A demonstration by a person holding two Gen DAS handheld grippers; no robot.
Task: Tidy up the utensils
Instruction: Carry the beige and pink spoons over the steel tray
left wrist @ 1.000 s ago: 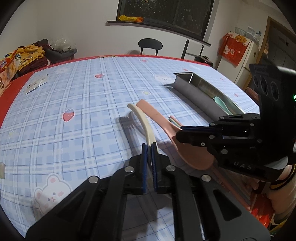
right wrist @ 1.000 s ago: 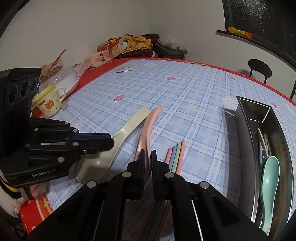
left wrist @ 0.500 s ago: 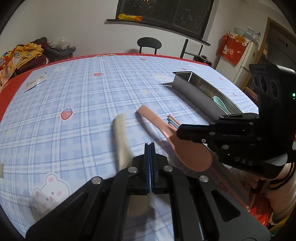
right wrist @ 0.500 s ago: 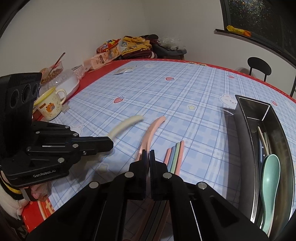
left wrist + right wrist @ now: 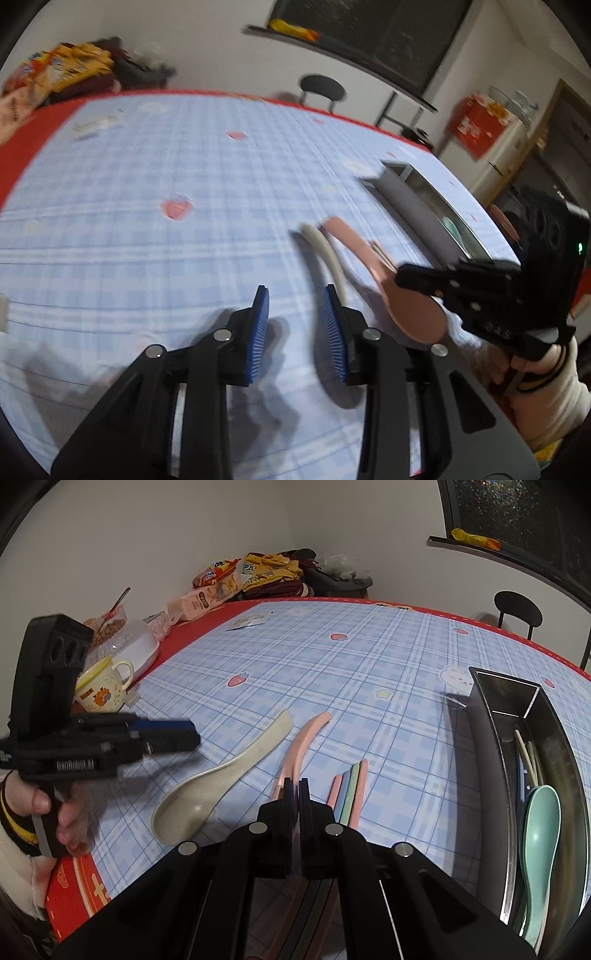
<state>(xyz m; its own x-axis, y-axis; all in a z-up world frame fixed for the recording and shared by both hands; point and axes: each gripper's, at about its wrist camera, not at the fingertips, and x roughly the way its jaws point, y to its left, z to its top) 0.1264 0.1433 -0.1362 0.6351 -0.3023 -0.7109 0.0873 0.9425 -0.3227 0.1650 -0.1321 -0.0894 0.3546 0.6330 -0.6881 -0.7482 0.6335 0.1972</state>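
Observation:
My left gripper hovers over bare tablecloth, its jaws opening with nothing between the blue pads. The cream spoon lies flat on the table, free of both grippers; in the left wrist view its handle runs behind my right-hand finger. My right gripper is shut on the pink spoon, whose handle sticks out ahead of the jaws. In the left wrist view the pink spoon's bowl sits under the right gripper. The left gripper shows blurred at the left of the right wrist view.
Several pastel chopsticks lie just right of the pink spoon. A long metal tray on the right holds a green spoon and other utensils. A yellow mug, food containers and snack bags crowd the far left edge.
The left gripper let go of the cream spoon, opened, and swung left away from it. The spoon now rests on the table. The right gripper kept still on the pink spoon.

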